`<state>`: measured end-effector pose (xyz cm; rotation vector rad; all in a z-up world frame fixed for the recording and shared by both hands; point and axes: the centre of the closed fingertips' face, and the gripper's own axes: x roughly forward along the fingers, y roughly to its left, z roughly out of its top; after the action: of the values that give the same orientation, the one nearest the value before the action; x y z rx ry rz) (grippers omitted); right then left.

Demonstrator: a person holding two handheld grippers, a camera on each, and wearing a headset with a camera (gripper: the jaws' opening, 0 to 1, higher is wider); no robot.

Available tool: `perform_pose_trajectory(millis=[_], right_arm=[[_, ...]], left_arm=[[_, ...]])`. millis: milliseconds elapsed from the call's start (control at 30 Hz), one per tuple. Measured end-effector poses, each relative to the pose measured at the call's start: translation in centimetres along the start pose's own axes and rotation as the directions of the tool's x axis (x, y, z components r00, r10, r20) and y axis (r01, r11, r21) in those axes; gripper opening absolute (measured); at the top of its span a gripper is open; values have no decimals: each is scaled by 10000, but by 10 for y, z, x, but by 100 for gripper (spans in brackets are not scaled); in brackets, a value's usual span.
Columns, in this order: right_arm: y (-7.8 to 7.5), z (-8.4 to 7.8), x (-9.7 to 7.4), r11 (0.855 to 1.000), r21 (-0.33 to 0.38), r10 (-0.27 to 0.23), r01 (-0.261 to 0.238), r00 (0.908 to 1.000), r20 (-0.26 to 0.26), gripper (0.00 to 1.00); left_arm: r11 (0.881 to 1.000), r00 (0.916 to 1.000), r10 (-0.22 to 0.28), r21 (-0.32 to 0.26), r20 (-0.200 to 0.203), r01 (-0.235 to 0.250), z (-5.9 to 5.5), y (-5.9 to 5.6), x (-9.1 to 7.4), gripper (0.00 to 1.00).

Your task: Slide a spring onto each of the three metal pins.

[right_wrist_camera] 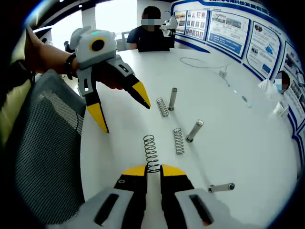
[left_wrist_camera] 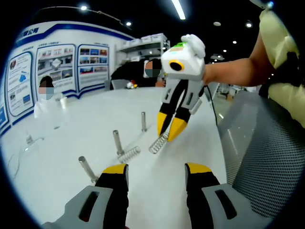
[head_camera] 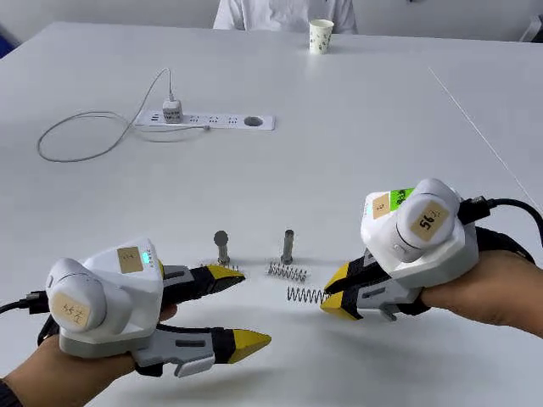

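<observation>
I'm holding the right gripper (head_camera: 329, 301) low over the white surface (head_camera: 382, 153). Its yellow-tipped jaws are pressing together on one end of a thin coiled wire spring (head_camera: 305, 295). The rest of that spring is lying flat on the surface, pointing toward the left gripper (head_camera: 254, 307). The left gripper is hovering with its jaws spread wide and nothing between them.

A second wire spring (head_camera: 287, 271) is lying just beside the foot of a short grey metal pin (head_camera: 288, 246), which is standing upright between the two grippers. A round-headed grey metal pin (head_camera: 221, 246) is standing just past the left gripper's upper jaw. A third wire spring (right_wrist_camera: 162, 107) is lying at the base of that pin, close to the jaw tip (in the head view the jaw is partly covering it). The third grey pin (left_wrist_camera: 143, 121) is standing upright on the far side of the right gripper, farthest from the left one. So all three springs are resting on the surface beside the pins rather than on them.

Farther back I'm seeing a white power strip (head_camera: 208, 120) with a charger plugged in and a white cable (head_camera: 85, 144) looping off to the side. A paper cup (head_camera: 321, 36) is standing near the far edge, in front of a seated person in white (head_camera: 284, 13).
</observation>
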<state>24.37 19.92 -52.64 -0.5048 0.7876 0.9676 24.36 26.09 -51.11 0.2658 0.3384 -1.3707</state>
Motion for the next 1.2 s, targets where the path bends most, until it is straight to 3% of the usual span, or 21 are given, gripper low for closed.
perform_pose_trajectory(millis=[433, 1200], right_arm=[[15, 10, 4, 9973, -565, 471, -472, 9989, -36, 11], [29, 15, 7, 9892, -1139, 913, -923, 9957, -142, 11]], left_arm=[[9987, 9993, -353, 362, -129, 358, 1, -8, 7, 44], [9905, 9971, -738, 1149, -179, 754, 2, -16, 13, 24]])
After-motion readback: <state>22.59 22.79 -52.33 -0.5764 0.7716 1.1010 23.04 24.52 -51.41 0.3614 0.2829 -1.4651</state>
